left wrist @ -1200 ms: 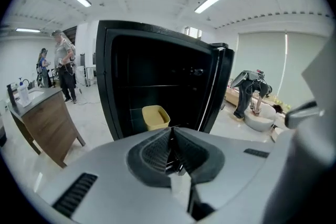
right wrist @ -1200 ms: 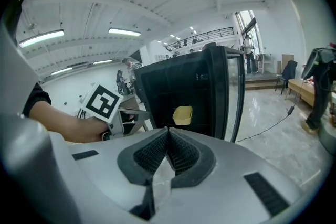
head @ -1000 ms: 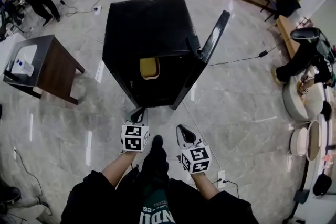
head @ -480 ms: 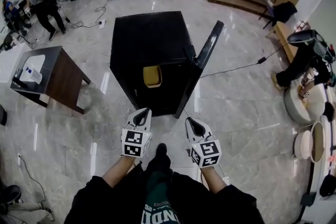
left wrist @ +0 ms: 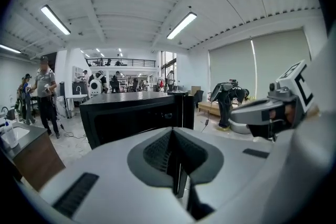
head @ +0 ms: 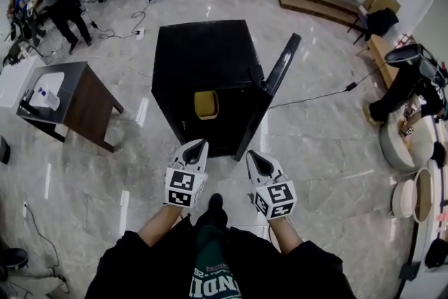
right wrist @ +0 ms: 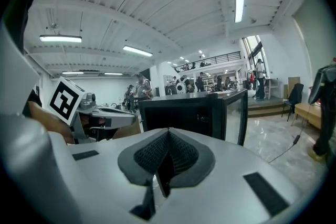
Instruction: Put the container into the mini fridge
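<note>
The black mini fridge (head: 203,59) stands on the floor ahead, its door (head: 274,84) swung open to the right. A yellow container (head: 206,104) sits inside the fridge opening. My left gripper (head: 199,145) hangs just in front of the fridge's lower edge, shut with nothing in it. My right gripper (head: 253,157) is level with it, a little to the right, also shut and empty. In the left gripper view the fridge (left wrist: 131,115) fills the middle; in the right gripper view the fridge (right wrist: 189,110) and its glass door (right wrist: 242,115) show ahead.
A brown side table (head: 77,98) with a white item stands to the left. A black cable (head: 315,91) runs across the floor right of the door. Round white furniture (head: 402,143) lies at the right edge. People stand at the far left (head: 59,0).
Both grippers have risen and moved forward toward the fridge front. The view has shifted so the fridge sits lower in the head view.
</note>
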A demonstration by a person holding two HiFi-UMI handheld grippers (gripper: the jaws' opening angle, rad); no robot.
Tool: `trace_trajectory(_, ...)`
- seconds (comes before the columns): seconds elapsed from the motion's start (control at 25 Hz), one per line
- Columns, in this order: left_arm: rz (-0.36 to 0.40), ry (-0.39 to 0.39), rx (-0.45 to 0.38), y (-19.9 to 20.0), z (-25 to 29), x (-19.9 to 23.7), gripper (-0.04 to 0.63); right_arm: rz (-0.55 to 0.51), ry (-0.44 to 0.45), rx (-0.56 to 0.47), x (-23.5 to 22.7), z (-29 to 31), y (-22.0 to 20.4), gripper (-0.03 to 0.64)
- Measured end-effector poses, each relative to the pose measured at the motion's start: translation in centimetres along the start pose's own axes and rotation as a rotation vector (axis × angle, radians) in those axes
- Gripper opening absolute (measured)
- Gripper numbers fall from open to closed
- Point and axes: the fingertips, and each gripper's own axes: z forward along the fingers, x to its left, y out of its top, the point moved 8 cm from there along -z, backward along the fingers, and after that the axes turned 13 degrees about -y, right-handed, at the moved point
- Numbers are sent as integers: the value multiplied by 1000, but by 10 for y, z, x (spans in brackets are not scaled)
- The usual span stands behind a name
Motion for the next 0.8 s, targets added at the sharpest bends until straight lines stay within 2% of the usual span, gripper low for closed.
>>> trace_trajectory(0.8,-58,-5,61,-28,28,22,14,-7,45,54,-8,28,-13,34)
